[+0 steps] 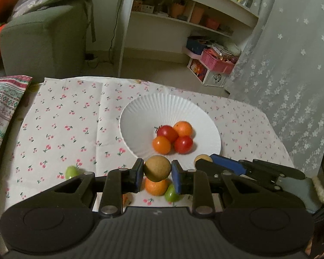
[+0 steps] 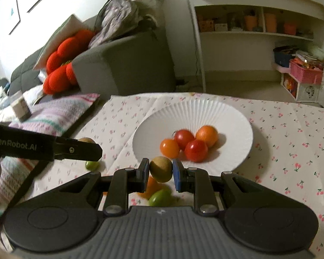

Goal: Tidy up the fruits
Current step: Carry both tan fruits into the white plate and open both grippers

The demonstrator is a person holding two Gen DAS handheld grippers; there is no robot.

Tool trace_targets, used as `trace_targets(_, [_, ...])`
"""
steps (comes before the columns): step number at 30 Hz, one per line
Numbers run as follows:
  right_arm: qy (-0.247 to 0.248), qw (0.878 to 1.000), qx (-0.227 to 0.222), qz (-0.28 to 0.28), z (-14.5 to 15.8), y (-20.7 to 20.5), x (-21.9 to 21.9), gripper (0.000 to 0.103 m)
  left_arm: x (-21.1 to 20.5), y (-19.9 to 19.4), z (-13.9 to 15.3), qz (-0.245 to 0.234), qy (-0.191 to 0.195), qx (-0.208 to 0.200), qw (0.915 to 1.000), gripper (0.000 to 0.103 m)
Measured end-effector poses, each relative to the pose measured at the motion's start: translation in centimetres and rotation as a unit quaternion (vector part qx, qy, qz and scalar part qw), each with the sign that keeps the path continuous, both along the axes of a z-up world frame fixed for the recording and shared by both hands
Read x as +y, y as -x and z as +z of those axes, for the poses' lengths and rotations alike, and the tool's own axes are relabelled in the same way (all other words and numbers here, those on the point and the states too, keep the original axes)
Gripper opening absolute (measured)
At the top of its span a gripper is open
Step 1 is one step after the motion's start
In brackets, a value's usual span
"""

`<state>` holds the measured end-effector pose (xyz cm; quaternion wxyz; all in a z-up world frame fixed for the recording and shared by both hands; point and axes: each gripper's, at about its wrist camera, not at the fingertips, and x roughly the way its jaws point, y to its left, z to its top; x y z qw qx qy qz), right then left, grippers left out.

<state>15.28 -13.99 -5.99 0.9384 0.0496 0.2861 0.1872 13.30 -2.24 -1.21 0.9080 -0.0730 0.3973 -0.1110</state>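
Brown round fruit sits clamped in each closed claw I run, left gripper [image 1: 157, 171] and right gripper [image 2: 161, 169], both lifted off the cloth just short of the white plate [image 1: 140, 116], which lies straight ahead.

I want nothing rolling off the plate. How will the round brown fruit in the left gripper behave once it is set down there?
The round brown fruit looks like a smooth ball, so it will probably roll freely. The white ribbed plate dips toward its middle, so it would likely settle against the red and orange tomatoes. The left gripper pinches it without a visible dent, so it seems firm.
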Motion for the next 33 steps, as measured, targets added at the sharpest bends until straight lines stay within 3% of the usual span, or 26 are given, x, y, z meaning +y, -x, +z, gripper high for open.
trace_targets(12, [-0.055, 0.996, 0.027, -0.072, -0.5, -2.9, -2.9, 0.021, 0.1, -4.3, -2.2, 0.012, 0.02, 0.021, 0.9995, 0.012])
trace_targets(19, [-0.042, 0.997, 0.039, -0.058, -1.3, -3.1, -2.1, 0.021, -0.8, -5.7, -4.3, 0.0, 0.033, 0.04, 0.9987, 0.012])
trace_targets(33, [-0.013, 0.998, 0.049, -0.045, -2.5, -3.6, -0.6, 0.021, 0.3, -7.8, -5.5, 0.015, 0.03, 0.028, 0.999, 0.012])
